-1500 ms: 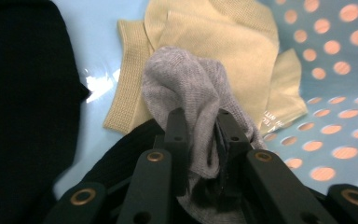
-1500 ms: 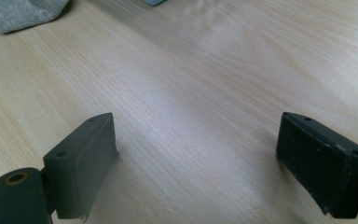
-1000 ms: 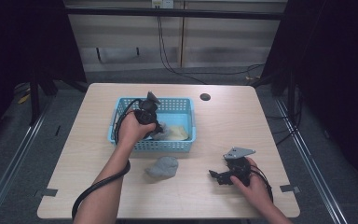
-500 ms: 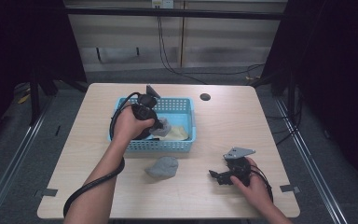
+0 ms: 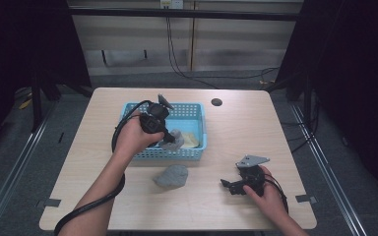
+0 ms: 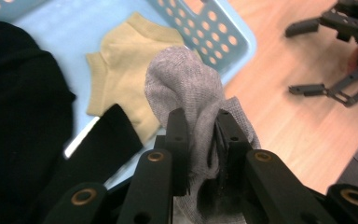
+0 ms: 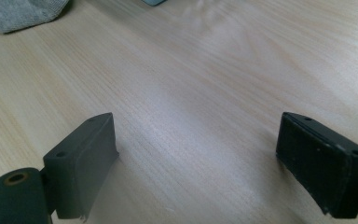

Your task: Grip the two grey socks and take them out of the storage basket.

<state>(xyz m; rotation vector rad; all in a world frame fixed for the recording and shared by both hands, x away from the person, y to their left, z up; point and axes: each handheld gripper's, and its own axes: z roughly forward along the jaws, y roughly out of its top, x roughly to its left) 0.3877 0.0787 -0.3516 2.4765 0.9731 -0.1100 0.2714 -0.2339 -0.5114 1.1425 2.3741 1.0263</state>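
The left claw [image 6: 199,140] was clamped on a crumpled grey knitted sock [image 6: 186,84], holding it above the near right part of the light blue perforated plastic basket [image 5: 195,123]. A pale yellow sock [image 6: 123,70] lay flat on the basket floor, with dark cloth [image 6: 18,102] beside it. A 2nd grey sock [image 5: 171,175] sat bunched on the light wooden tabletop [image 5: 256,132], just in front of the basket. The right claw [image 7: 196,163] rested near the tabletop's front right, its jaws spread wide with nothing between them.

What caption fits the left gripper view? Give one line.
Left gripper pinching a grey sock above the yellow sock in the blue basket.
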